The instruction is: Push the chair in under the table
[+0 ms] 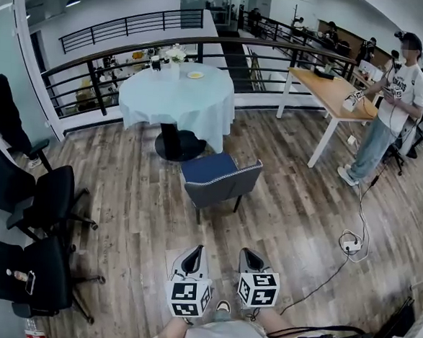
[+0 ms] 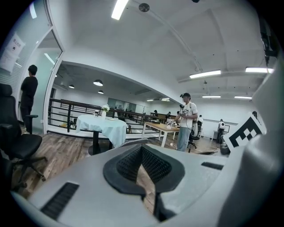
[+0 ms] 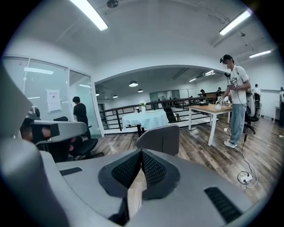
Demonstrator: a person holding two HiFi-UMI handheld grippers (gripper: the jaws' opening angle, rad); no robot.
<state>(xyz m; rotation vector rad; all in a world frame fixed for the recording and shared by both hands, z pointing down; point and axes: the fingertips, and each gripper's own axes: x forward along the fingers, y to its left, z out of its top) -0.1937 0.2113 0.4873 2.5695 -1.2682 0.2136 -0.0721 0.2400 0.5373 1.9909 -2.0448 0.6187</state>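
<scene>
The chair (image 1: pixel 218 178) stands at frame centre, backrest toward the camera, just below the cloth-covered round table (image 1: pixel 177 97) and not yet under it; the left gripper (image 1: pixel 190 261) and right gripper (image 1: pixel 253 261), low in the frame, have their jaws closed on nothing; an off-centre push could swing the chair against the table's base or snag the cloth; no writing is legible.

No legible text, labels or numbers.
</scene>
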